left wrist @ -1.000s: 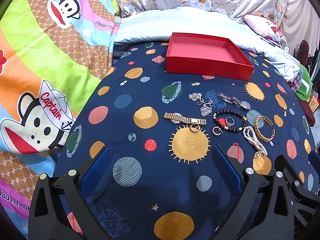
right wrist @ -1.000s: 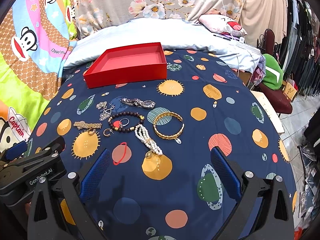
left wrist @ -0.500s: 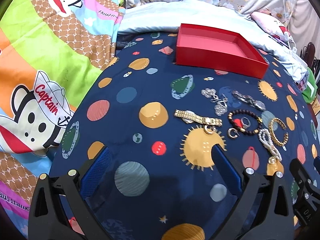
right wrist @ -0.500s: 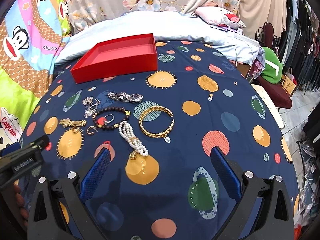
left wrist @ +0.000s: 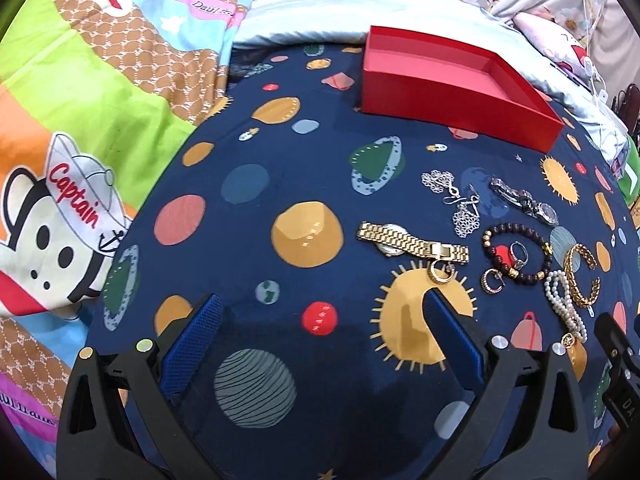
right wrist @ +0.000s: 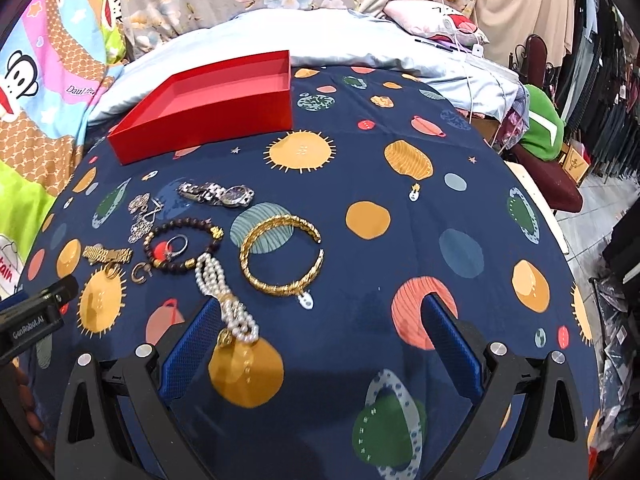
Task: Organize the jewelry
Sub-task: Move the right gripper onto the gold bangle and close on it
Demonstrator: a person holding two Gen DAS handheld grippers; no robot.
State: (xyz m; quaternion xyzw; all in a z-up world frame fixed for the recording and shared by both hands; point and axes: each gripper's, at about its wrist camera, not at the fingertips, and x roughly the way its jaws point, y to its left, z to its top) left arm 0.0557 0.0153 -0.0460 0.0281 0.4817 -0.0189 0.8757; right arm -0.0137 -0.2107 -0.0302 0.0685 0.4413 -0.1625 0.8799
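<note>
Jewelry (right wrist: 224,240) all lies on the cloth in front of the empty red box (right wrist: 208,104), nothing sorted yet, both grippers (left wrist: 320,344) (right wrist: 320,344) spread wide, holding nothing.

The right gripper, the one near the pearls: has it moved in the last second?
Yes. The right gripper has come forward and left: the pearl bracelet, lying where it was beside the gold bangle, now reaches its left finger.

Two watches (left wrist: 412,241), three bracelets (right wrist: 282,256), one red box (right wrist: 208,104).
</note>
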